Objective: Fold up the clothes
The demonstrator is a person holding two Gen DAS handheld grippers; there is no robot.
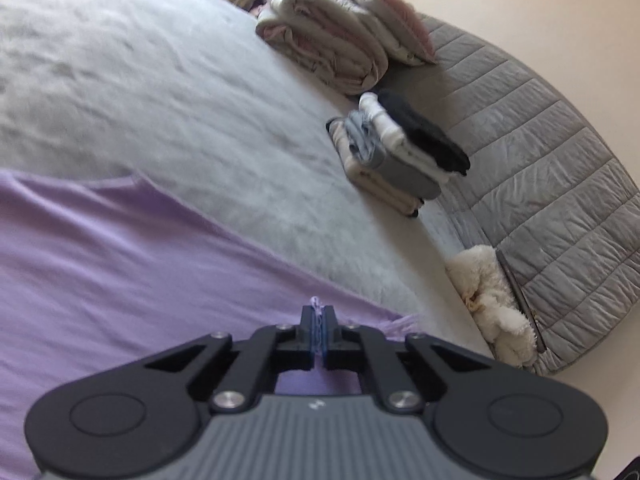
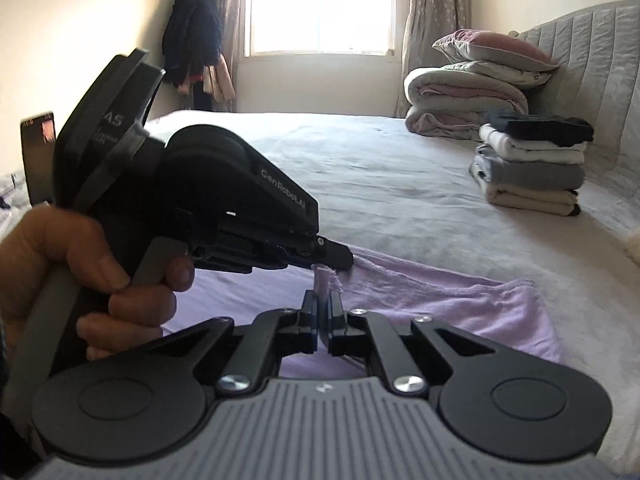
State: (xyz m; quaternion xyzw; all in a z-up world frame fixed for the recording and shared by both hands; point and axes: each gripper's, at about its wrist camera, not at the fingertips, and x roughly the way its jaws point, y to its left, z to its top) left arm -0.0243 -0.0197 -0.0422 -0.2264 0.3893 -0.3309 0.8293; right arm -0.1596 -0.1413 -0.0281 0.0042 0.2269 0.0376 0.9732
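Note:
A lilac garment [image 1: 120, 264] lies spread on the grey-white bed cover [image 1: 180, 112]. My left gripper [image 1: 318, 312] is shut on a pinch of its edge. In the right wrist view the same lilac garment [image 2: 460, 304] stretches off to the right, and my right gripper [image 2: 322, 300] is shut on a small fold of its hem. The left gripper [image 2: 340, 258], held by a hand [image 2: 80, 272], grips the cloth just beyond the right one, so the two pinch points sit close together.
A stack of folded clothes [image 2: 532, 168] stands near the padded grey headboard [image 2: 592, 80], with rolled quilts and pillows [image 2: 472, 88] behind it. A fluffy white item [image 1: 492, 300] lies by the headboard. Dark clothes hang [image 2: 196, 36] beside the window.

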